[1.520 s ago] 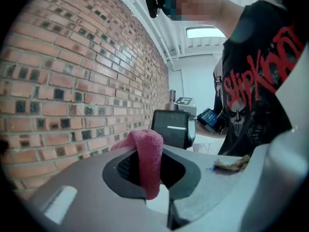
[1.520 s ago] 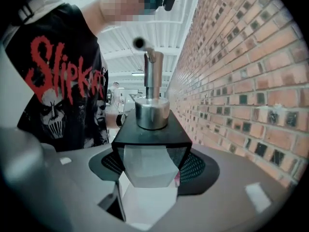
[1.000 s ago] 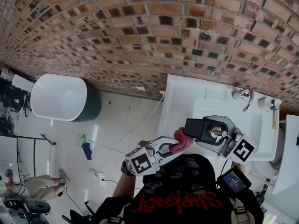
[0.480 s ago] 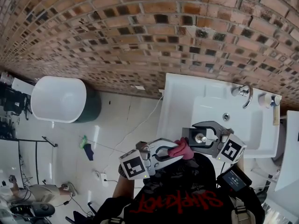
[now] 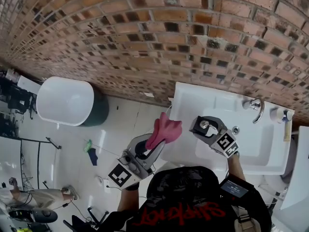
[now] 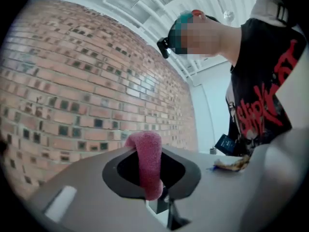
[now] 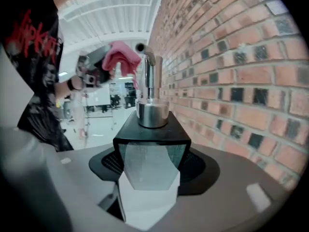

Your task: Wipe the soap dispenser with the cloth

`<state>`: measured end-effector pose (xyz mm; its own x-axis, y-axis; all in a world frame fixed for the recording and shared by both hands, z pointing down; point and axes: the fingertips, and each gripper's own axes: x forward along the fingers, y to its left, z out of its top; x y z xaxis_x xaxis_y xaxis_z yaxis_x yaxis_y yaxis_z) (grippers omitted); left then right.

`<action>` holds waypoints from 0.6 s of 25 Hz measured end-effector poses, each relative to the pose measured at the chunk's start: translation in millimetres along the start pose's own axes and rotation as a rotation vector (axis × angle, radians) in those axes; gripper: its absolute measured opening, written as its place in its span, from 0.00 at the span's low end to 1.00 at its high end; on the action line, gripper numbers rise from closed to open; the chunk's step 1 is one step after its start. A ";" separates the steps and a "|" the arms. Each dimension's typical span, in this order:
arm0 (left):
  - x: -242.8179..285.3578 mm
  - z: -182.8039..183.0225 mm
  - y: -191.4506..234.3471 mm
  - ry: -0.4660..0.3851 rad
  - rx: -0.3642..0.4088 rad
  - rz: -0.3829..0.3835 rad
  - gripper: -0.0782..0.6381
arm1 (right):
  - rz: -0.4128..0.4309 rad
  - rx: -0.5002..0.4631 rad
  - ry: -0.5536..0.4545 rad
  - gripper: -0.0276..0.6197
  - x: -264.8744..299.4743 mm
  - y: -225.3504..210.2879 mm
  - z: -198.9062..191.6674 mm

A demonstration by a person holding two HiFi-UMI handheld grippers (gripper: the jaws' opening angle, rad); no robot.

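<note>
The soap dispenser (image 5: pixel 204 126) is a black square bottle with a chrome pump (image 7: pixel 149 71). My right gripper (image 5: pixel 206 129) is shut on its body and holds it upright over the left part of the white sink (image 5: pixel 190 98). In the right gripper view the dispenser (image 7: pixel 151 132) fills the space between the jaws of that gripper (image 7: pixel 151 170). The pink cloth (image 5: pixel 164 128) hangs from my left gripper (image 5: pixel 157 141), which is shut on it, left of the dispenser and apart from it. In the left gripper view the cloth (image 6: pixel 148 161) drapes between the jaws of the left gripper (image 6: pixel 149 178).
A brick wall (image 5: pixel 145 37) runs behind the sink. A chrome tap (image 5: pixel 255 104) and a small white container (image 5: pixel 277 113) stand at the sink's far right. A white-lidded bin (image 5: pixel 65 100) sits on the tiled floor at left, with a cable and another person (image 5: pixel 29 197) nearby.
The left gripper has lifted the cloth off the dispenser and swung it left, toward the wall. The right gripper has sunk with the dispenser, toward the sink's left side.
</note>
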<state>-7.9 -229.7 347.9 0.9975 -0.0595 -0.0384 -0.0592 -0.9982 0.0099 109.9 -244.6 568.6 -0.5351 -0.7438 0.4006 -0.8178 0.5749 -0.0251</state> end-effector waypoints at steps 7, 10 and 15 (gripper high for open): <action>-18.1 -41.6 26.1 0.075 -0.060 0.289 0.17 | -0.264 0.181 0.075 0.51 73.7 -122.9 -79.4; -31.9 -63.1 19.4 0.108 -0.104 0.387 0.17 | -0.295 0.200 0.128 0.51 98.8 -145.0 -111.9; -59.0 -67.7 6.6 0.164 -0.141 0.561 0.17 | -0.342 0.172 0.153 0.51 122.8 -175.2 -105.0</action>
<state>-64.6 -232.2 417.9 0.8088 -0.5641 0.1660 -0.5842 -0.8031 0.1170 209.6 -400.9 718.4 -0.1994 -0.8151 0.5439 -0.9734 0.2285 -0.0146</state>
